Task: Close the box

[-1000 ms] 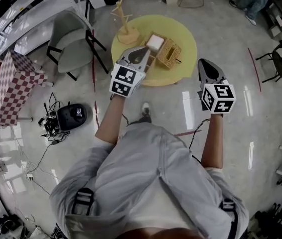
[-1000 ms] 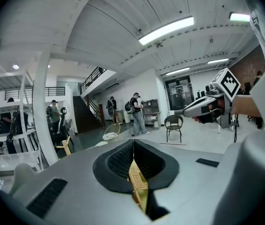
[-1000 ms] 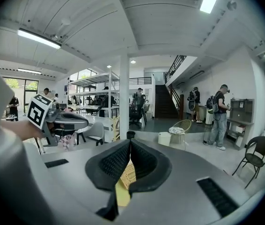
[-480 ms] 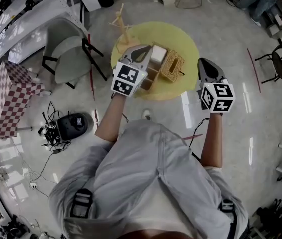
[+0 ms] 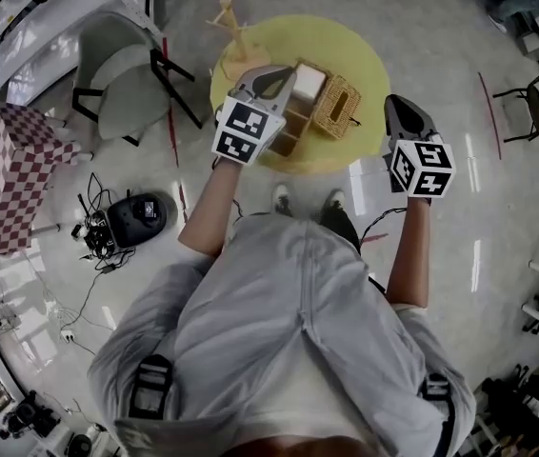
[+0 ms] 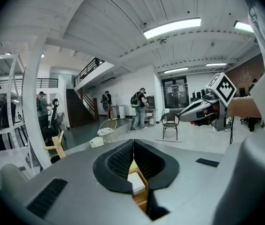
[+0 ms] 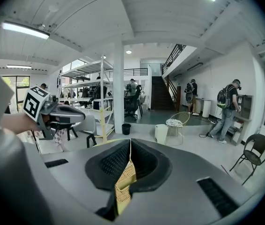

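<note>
Looking at the wooden box (image 5: 293,117) mid-table on the round yellow table (image 5: 369,60), just beside a wicker basket (image 5: 338,108). Seems to run long from the near edge toward the far edge, angled a bit right. Got the left gripper (image 5: 285,74) hanging right over it, lined up along that same axis, jaws pressed together on nothing. Same for the right gripper (image 5: 395,105): clamped shut, empty, out by the table's right edge with the basket in between. Probably a left-side job, reaching forward and down.
</note>
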{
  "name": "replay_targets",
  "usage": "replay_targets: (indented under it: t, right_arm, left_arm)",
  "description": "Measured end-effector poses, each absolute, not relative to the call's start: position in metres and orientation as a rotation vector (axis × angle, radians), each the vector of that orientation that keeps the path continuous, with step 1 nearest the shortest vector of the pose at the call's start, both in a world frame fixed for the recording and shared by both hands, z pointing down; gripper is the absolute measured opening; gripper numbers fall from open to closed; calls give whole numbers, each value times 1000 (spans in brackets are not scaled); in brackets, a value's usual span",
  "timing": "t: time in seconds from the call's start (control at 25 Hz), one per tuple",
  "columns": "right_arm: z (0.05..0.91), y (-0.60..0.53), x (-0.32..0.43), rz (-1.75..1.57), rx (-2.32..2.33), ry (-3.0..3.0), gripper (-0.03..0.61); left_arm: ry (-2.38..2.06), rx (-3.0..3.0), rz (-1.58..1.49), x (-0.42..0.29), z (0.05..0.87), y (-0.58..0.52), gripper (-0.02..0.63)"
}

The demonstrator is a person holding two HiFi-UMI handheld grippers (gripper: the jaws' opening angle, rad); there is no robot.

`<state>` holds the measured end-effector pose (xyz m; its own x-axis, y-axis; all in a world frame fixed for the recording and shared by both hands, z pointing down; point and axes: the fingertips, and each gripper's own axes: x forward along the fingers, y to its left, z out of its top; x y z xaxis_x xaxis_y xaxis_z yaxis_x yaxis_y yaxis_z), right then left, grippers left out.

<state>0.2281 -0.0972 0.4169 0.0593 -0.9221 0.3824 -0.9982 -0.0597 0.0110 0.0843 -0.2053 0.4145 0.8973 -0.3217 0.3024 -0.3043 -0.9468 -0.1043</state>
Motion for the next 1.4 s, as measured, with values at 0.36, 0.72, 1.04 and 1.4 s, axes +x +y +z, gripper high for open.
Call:
replay_targets:
  t: [0.36, 0.72, 1.04, 1.4]
  right_arm:
    - [495, -126, 240, 514, 1899, -1965, 38]
    - [579, -124, 257, 673, 1675, -2002, 97]
    - [647, -120, 253, 735, 1427, -2018, 116]
    - [716, -116, 251, 749, 1215, -1971, 133]
  left_arm:
    - [582, -3024, -649, 84, 468, -227, 29]
    - [727, -3044, -804, 99, 522, -219, 29]
    - [891, -3039, -905, 94, 552, -211, 29]
    - [1033, -3028, -994, 83, 582, -199, 29]
